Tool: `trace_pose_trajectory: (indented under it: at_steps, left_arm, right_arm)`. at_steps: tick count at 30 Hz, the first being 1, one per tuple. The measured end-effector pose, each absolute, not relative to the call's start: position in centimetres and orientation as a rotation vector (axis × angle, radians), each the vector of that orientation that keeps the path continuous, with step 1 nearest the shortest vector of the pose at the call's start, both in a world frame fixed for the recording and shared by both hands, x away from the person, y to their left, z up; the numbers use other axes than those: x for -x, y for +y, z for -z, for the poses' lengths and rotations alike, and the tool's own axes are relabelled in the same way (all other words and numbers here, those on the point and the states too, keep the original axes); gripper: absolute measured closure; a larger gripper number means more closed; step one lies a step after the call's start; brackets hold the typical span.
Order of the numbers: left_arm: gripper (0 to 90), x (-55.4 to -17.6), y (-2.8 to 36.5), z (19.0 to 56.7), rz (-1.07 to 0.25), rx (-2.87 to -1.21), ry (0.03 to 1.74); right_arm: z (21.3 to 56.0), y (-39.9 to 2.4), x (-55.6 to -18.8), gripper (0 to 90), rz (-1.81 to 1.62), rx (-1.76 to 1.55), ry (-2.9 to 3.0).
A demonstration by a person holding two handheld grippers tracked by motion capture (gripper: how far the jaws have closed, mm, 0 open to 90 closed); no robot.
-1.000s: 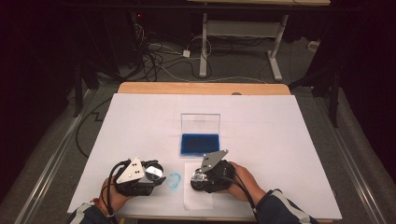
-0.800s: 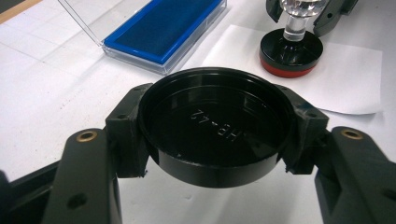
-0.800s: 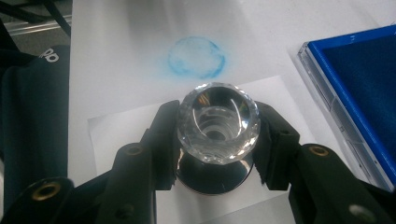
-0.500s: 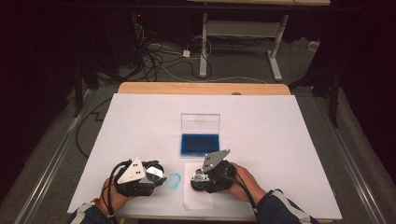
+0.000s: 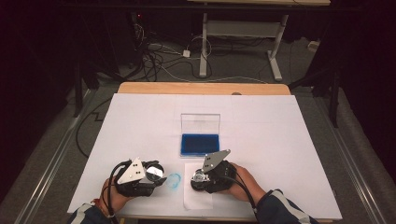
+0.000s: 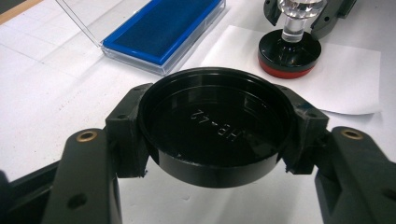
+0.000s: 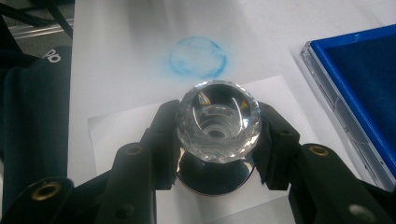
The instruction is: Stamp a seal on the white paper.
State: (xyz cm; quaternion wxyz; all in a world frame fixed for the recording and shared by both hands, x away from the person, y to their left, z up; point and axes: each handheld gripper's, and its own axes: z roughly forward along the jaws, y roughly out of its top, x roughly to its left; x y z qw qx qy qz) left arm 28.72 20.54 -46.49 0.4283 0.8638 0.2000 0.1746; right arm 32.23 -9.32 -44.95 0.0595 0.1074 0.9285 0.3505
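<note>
White paper covers the desk (image 5: pixel 280 140) in the high view, and at the centre of the frame an ink pad (image 5: pixel 199 144) lies with its clear lid standing upright behind the blue cushion. Lower left, the left tongs (image 5: pixel 156 173) sit in a hand on the desk, pinching a round black cap. Just right of them is a smudged blue ring (image 5: pixel 173 180) printed on the desk cover. Lower centre, the right tongs (image 5: pixel 198 178) grip a stamp over a small paper sheet (image 5: pixel 196 198), well below the ink pad

Left gripper view: the cap (image 6: pixel 215 123) fills the middle of the frame, hollow side up, with raised letters inside, clamped at both sides by the black pads. Upper centre lies the ink pad (image 6: pixel 163 28). Upper right, the stamp (image 6: pixel 289 49) stands upright on the sheet (image 6: pixel 345 79), its red-edged black base down and its clear handle held by the other tongs

Right gripper view: the stamp's faceted crystal knob (image 7: pixel 218 120) sits in the middle, squeezed between the pads, its dark base on the sheet (image 7: pixel 121 126). Above it, upper centre, is the blue ring (image 7: pixel 197 58); the ink pad (image 7: pixel 359 79) runs along the right edge; a dark sleeve (image 7: pixel 35 121) fills the left edge
</note>
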Motion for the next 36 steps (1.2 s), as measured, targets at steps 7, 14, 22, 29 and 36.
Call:
trace_pose_trajectory:
  at_steps: [7, 14, 22, 29, 36]
  left_arm:
    - [35.9, -28.73, 20.46, 46.54, -0.432, -2.163, 0.496]
    - [35.9, -28.72, 20.45, 46.57, -0.431, -2.166, 0.492]
    - [35.9, -28.73, 20.45, 46.55, -0.432, -2.166, 0.492]
    - [35.9, -28.73, 20.44, 46.57, -0.431, -2.167, 0.492]
    - [35.9, -28.78, 20.42, 46.62, -0.428, -2.169, 0.494]
  right_arm:
    - [44.94, -9.28, -32.19, 56.7, -1.051, -0.320, 2.811]
    - [44.99, -9.27, -32.17, 56.7, -1.052, -0.312, 2.806]
    - [45.03, -9.27, -32.15, 56.8, -1.054, -0.313, 2.800]
    - [45.05, -9.24, -32.13, 56.8, -1.054, -0.311, 2.798]
    - [45.07, -9.27, -32.16, 56.9, -1.056, -0.311, 2.801]
